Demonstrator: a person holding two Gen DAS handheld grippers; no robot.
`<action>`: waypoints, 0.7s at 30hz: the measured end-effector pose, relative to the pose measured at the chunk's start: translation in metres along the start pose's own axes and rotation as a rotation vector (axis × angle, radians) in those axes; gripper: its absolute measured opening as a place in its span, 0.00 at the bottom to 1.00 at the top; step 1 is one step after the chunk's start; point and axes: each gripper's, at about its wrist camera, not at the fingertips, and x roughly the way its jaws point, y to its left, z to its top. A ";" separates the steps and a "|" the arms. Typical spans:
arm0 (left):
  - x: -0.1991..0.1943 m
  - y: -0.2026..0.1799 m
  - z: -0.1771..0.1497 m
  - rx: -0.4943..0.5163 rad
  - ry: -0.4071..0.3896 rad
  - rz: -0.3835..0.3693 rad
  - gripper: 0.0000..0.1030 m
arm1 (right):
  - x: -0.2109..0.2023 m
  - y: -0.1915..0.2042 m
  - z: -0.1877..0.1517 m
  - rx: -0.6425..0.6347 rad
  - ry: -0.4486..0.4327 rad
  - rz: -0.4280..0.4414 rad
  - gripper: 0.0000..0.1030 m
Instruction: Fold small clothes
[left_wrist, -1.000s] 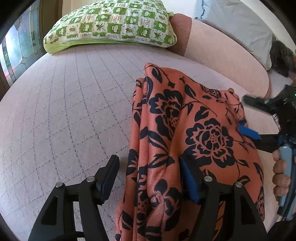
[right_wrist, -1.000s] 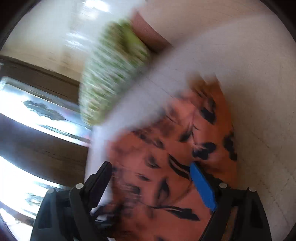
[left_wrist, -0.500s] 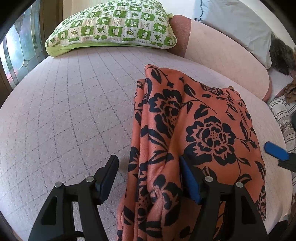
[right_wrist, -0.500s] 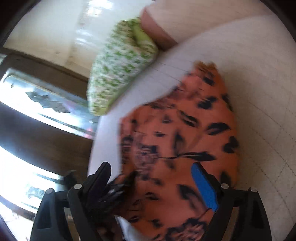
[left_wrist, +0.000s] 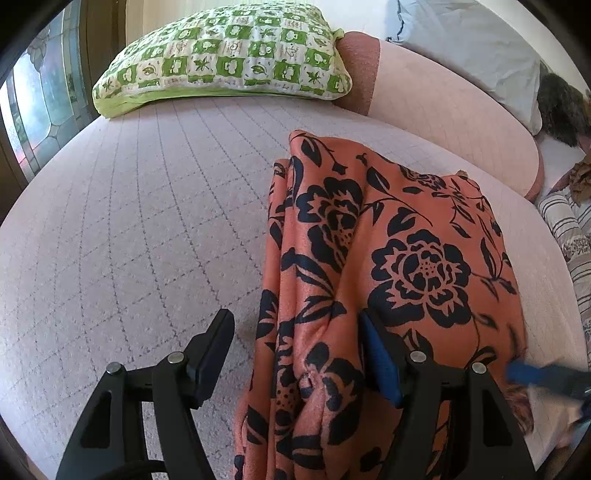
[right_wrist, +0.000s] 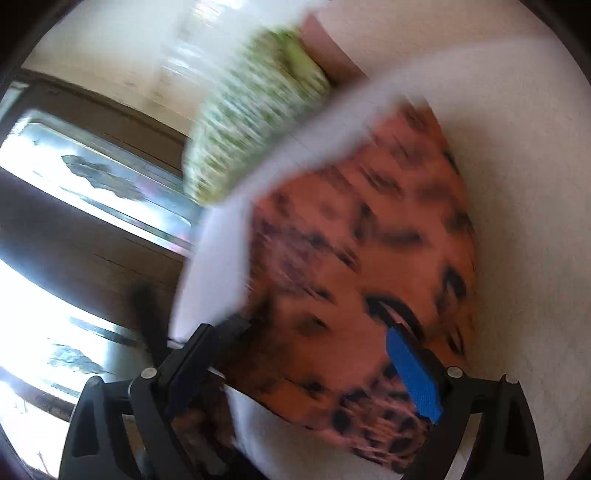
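The orange garment (left_wrist: 399, 258) with black flower print lies folded lengthwise on the quilted pink bed cover (left_wrist: 129, 229), toward the cover's right side in the left wrist view.

Left gripper (left_wrist: 295, 350): jaws apart, not clamped. The garment's bunched left edge rises between the two fingers. The right finger (left_wrist: 380, 362), with its blue pad, rests against the cloth; the left finger (left_wrist: 210, 354) stands clear of it, over bare cover.

Right gripper (right_wrist: 321, 354): jaws opening. The view is blurred. The garment's near end lies between and beneath the fingers; neither pad presses on it. Its blue-padded finger (left_wrist: 532, 374) appears at the garment's lower right edge in the left wrist view.

A green-and-white checked pillow (left_wrist: 221, 55) lies at the far end of the cover, well apart from the garment.
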 end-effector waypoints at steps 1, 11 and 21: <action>-0.003 0.000 -0.002 0.005 -0.009 0.002 0.68 | -0.005 0.000 -0.004 -0.002 -0.026 0.012 0.92; -0.059 -0.002 -0.042 0.020 -0.084 0.021 0.71 | -0.031 -0.008 -0.055 -0.054 -0.067 0.077 0.92; -0.068 0.004 -0.042 0.032 -0.073 0.029 0.72 | -0.084 -0.010 -0.048 -0.029 -0.198 0.126 0.92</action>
